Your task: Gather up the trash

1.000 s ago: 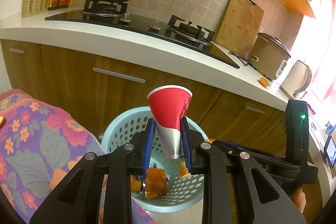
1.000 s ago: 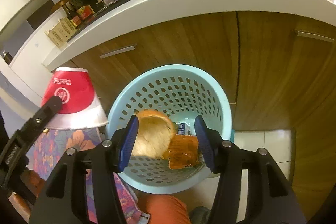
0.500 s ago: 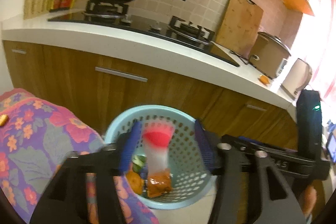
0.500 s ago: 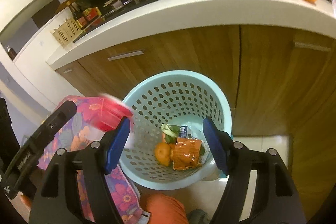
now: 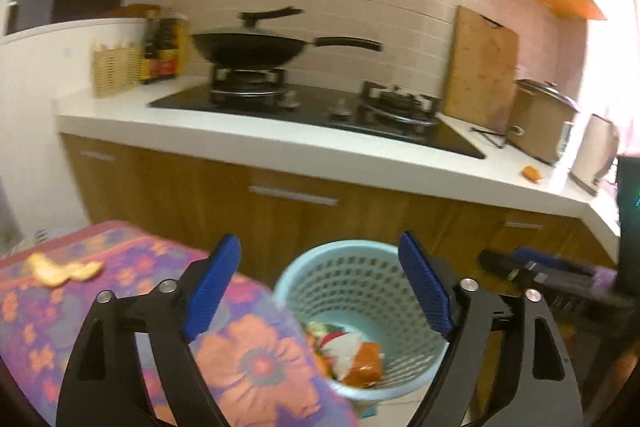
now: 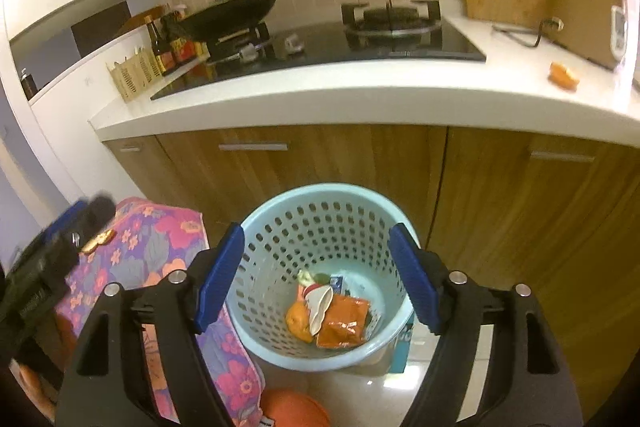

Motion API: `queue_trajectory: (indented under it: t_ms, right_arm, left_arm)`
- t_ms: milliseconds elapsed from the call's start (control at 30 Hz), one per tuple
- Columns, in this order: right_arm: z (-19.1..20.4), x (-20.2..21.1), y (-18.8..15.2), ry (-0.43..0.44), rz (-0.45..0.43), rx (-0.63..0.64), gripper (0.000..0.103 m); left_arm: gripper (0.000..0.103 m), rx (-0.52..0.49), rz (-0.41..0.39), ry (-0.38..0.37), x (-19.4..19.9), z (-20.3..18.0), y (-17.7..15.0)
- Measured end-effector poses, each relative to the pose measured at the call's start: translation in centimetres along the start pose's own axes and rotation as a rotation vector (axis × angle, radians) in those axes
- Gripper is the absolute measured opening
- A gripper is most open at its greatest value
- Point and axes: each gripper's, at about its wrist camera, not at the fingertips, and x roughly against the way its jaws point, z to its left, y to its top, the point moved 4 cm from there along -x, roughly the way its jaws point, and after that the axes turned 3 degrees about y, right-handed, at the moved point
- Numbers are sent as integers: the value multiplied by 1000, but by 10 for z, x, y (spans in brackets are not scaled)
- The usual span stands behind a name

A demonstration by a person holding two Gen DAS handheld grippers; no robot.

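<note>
Below both tools (image 6: 316, 283), seemingly: trash (image 6: 328, 315).

A black wok (image 5: 250, 51) sits on the stove (image 5: 320, 113) at twelve o'clock; a cutting board (image 5: 480, 67) leans at two.

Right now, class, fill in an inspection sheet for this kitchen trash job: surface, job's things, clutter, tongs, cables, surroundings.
Surface: floral cloth beside the basket; white counter.
Job's things: blue basket holds a red-and-white cup, an orange packet and an orange fruit.
Clutter: peel on the cloth; orange scrap on the counter.
Tongs: left tongs and right tongs opening, nothing between them.
Cables: black cord by the cooker.
Surroundings: wok, cutting board.
</note>
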Motion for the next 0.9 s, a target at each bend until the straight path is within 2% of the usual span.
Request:
queue_trajectory:
  t_ms: [33, 167, 200, 333, 433, 633, 900]
  right_arm:
    - [2, 2, -1, -10, -13, 8, 73]
    - [9, 14, -6, -81, -101, 43, 76]
    - [12, 19, -7, -97, -129, 58, 77]
    - [17, 33, -2, -129, -210, 57, 82]
    - [19, 34, 1, -122, -232, 36, 82]
    - [28, 30, 0, -166, -234, 62, 82]
    - [35, 27, -1, -156, -225, 64, 82]
  left_arm:
    - [85, 2, -9, 24, 3, 4, -3]
    - [85, -82, -76, 214, 10, 12, -10]
    - [85, -89, -81, 234, 11, 14, -9]
    - [87, -43, -125, 215, 27, 25, -4]
    - [87, -48, -142, 245, 31, 27, -2]
    - [87, -48, -135, 220, 33, 23, -4]
    - [87, -27, -121, 193, 29, 26, -7]
